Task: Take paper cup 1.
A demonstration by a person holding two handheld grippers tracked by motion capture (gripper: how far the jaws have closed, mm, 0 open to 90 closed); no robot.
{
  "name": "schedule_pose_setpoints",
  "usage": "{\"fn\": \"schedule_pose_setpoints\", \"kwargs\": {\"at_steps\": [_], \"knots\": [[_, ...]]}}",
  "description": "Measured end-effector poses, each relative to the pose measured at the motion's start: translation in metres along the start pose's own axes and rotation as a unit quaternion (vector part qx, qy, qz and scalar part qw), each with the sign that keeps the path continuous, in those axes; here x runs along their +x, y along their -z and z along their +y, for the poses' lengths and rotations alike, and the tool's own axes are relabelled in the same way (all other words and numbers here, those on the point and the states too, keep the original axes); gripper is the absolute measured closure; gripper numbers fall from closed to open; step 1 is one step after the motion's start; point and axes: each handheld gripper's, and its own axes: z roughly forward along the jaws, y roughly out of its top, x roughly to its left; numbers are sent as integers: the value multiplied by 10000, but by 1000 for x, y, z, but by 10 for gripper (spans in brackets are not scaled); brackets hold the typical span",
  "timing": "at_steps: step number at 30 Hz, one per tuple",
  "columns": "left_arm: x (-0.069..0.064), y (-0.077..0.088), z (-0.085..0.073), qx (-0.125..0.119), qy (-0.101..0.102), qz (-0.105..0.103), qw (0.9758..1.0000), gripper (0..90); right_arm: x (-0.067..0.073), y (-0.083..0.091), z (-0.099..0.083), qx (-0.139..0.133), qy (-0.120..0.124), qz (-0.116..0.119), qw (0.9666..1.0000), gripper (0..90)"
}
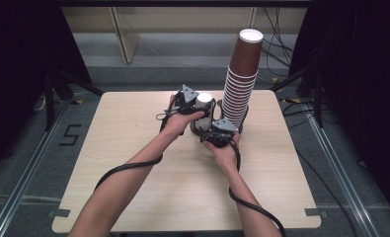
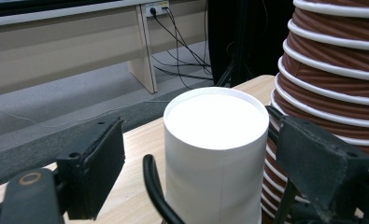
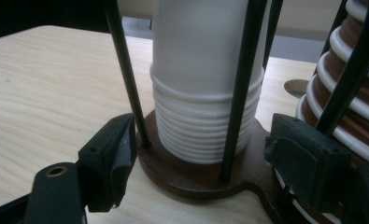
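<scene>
The white cup stack (image 1: 204, 101) stands upside down inside a holder of thin black rods (image 3: 126, 70) on a round brown wooden base (image 3: 196, 177), near the far middle of the table (image 1: 133, 197). In the left gripper view the top white cup (image 2: 215, 149) sits right between the two black jaws; the right-hand jaw is against its rim, the left-hand one stands off with a gap, so the left gripper (image 1: 188, 101) is loose around the cup, not pinching. Down low, the right gripper (image 1: 221, 129) straddles the base: its jaws sit either side of the wooden disc, and I can't tell whether they press on it. The nested white rims (image 3: 201, 135) show just above the base. Just beside it rises the tall brown cup stack (image 1: 242, 74), leaning a little, its white rims (image 2: 331, 70) close to the white cup. Both hands are close together at the holder, cables (image 1: 128, 168) trailing back.
</scene>
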Motion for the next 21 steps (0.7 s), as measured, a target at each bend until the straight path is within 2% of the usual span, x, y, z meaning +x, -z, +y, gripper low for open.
{"fn": "schedule_pose_setpoints", "kwargs": {"at_steps": [1,2,3,4,5,7,8,9,10,11,12,13,16,17,21], "knots": [[-1,-2,-1,11,23,7,10000,153,-1,0,0,28,119,-46,9999,262],[-2,-3,-1,38,40,6,10000,158,0,-1,0,49,-8,50,10000,266],[-2,-3,-1,38,40,6,10000,164,0,-1,0,49,-8,50,10000,266],[-2,-6,-2,65,95,2,9999,164,0,-2,1,107,109,-39,9999,278],[-3,-7,-3,98,74,7,9999,167,4,-1,1,130,-80,-53,9999,281],[-3,-10,-3,133,169,-22,9998,172,3,-4,2,43,30,-63,10000,287],[-3,-10,-3,133,169,-22,9998,177,4,-3,3,157,-17,-109,9998,290],[-2,-12,-2,131,147,6,9998,183,5,-5,2,124,-80,-112,9998,293],[-2,-12,-1,110,185,4,9998,190,5,-7,2,87,-44,-107,9999,296],[-2,-13,-1,112,150,-3,9998,197,7,-7,2,77,-168,-212,9996,296],[-2,-14,-1,116,98,-12,9999,205,5,-9,2,127,-62,-166,9998,297],[-1,-15,-1,127,54,-43,9999,212,6,-9,2,141,-63,-210,9997,297],[-1,-17,-1,129,-11,-94,9999,232,8,-13,1,221,-200,-213,9993,300],[-2,-18,-2,134,4,-117,9998,241,8,-15,1,195,-243,-193,9993,300],[-2,-20,-2,167,26,-152,9997,261,8,-17,3,219,-166,-301,9992,303]]}}
